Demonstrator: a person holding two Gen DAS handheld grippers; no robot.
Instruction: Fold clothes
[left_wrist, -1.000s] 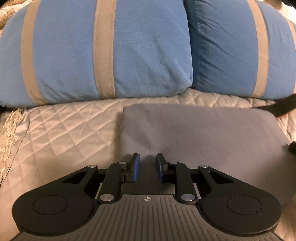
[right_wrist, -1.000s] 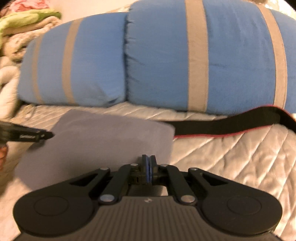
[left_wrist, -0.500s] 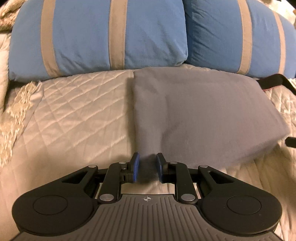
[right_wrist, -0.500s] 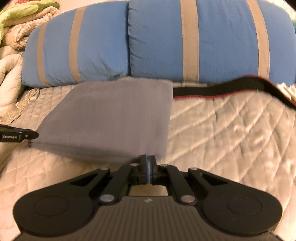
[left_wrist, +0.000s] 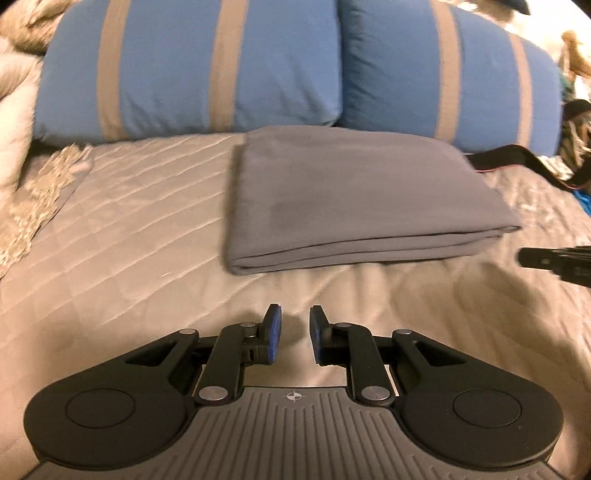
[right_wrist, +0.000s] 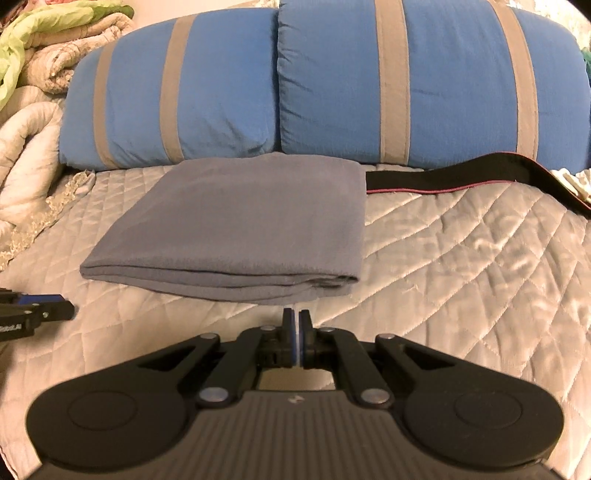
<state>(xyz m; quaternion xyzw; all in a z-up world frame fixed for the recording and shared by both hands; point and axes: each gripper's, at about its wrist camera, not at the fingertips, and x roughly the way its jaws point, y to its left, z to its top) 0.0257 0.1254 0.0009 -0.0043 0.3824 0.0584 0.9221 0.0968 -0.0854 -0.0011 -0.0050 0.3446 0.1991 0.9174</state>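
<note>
Jaws of the left gripper (left_wrist: 293, 334) stand apart, empty; the right gripper (right_wrist: 294, 341) is closed on nothing. Both sit just short of the folded grey cloth (right_wrist: 243, 225), which lies flat before 2 blue pillows (right_wrist: 424, 81).

two blue pillows (right_wrist: 314, 85) at the back | quilted bed (right_wrist: 461, 258) | black strap (right_wrist: 461, 177) right | blankets (right_wrist: 48, 48) piled left

I see the grey garment (right_wrist: 243, 221) lying folded flat into a neat rectangle on the quilted bedspread (right_wrist: 461, 258), its stacked layered edges facing me and its far edge just touching the blue striped pillows (right_wrist: 295, 81).
</note>
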